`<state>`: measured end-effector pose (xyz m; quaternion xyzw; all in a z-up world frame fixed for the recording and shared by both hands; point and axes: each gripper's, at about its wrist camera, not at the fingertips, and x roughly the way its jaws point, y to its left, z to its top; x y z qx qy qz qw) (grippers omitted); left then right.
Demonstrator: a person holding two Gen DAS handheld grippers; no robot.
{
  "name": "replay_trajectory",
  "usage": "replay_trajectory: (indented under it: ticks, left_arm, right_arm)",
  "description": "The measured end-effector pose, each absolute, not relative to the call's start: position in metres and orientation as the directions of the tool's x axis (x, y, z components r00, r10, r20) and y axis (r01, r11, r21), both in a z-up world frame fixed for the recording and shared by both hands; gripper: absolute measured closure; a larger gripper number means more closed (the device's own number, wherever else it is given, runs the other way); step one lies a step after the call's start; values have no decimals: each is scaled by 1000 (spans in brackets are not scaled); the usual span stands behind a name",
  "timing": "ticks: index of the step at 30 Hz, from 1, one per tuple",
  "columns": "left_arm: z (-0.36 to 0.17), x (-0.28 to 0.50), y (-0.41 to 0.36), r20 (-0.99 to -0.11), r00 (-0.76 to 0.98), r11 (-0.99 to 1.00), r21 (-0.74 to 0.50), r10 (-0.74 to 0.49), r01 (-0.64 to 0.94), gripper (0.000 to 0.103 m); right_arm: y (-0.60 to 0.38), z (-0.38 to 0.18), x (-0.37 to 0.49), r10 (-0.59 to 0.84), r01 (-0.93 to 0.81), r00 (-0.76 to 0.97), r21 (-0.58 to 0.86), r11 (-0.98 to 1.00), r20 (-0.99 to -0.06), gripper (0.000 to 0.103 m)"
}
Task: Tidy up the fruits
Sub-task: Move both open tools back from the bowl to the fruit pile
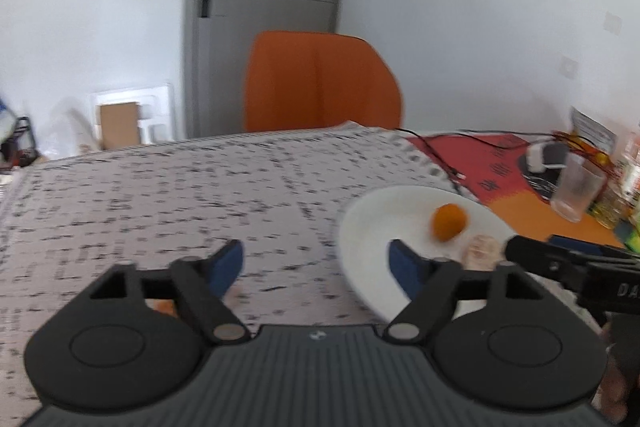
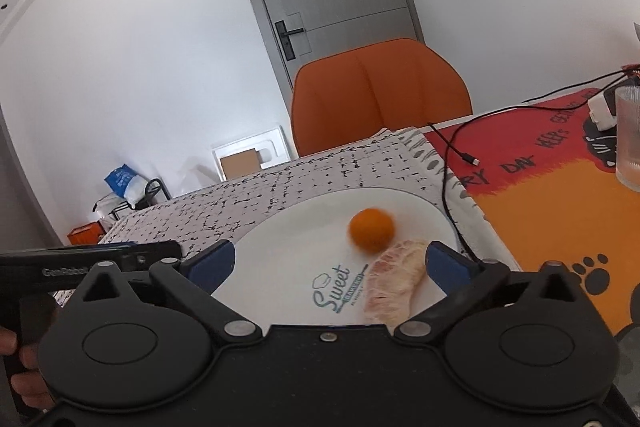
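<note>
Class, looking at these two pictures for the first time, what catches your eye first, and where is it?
A small orange fruit sits on the white plate, beside a peeled pale citrus segment. Behind the patterned table stands a bright orange chair. Right of the plate lies a red-and-orange mat.

the orange is motion-blurred; the glass is cut by the right edge.
</note>
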<state>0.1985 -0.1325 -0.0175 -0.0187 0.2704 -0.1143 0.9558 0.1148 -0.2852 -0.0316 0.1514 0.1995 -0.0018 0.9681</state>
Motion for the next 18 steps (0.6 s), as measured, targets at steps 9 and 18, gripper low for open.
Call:
replay_trajectory:
  ticks: [9,18]
  left_arm:
    - [-18,188,-96,-518,840,987,-101,-159,125,10]
    - [-21,171,-75,-527,835,986,-134,-159,103,8]
  right_arm:
    - [-271,-29,120,60,66,917,297,953,-395,0]
    - [-257,-29,122,60,52,915,265,963,-398,0]
